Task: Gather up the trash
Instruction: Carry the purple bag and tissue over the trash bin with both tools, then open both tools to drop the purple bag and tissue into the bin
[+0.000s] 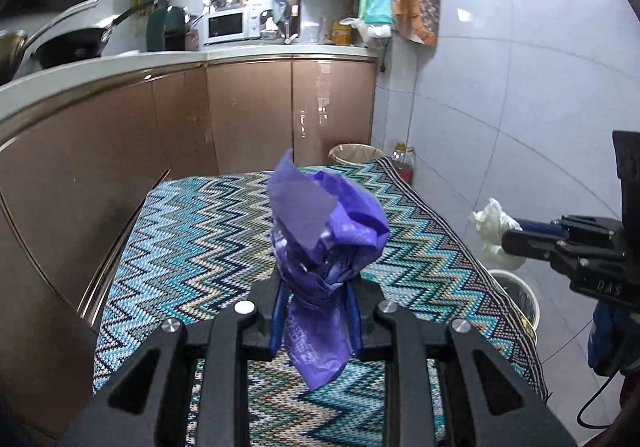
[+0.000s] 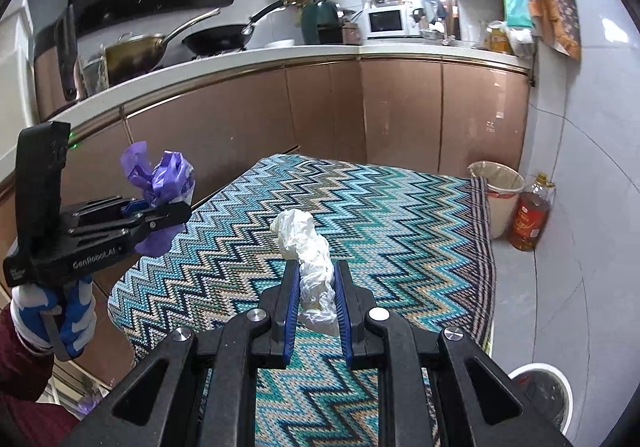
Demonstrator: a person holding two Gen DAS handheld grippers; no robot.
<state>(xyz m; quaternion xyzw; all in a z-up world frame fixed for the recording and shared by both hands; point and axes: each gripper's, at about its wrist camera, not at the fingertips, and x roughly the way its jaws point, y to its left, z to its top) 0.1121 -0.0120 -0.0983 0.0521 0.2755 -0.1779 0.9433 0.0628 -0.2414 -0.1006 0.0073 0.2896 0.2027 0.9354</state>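
The left gripper (image 1: 316, 311) has its jaws clamped on a crumpled purple plastic bag (image 1: 326, 231), which stands up from between the blue pads above the zigzag-patterned cloth (image 1: 192, 239) that covers the table. The right gripper (image 2: 316, 295) has its jaws pressed onto a wad of white plastic (image 2: 306, 251), also lifted above the cloth. In the right wrist view the left gripper (image 2: 168, 213) hangs off the cloth's left edge, its purple bag (image 2: 160, 179) bulging above and below the jaws; a blue-and-white gloved hand (image 2: 60, 311) grips its handle. In the left wrist view the right gripper (image 1: 516, 235) and its white wad (image 1: 496, 231) sit off the cloth's right edge, above a white bin (image 1: 520, 295). A beige lined bin (image 2: 498, 187) stands at the cloth's far right corner, just beside an oil bottle (image 2: 530, 215).
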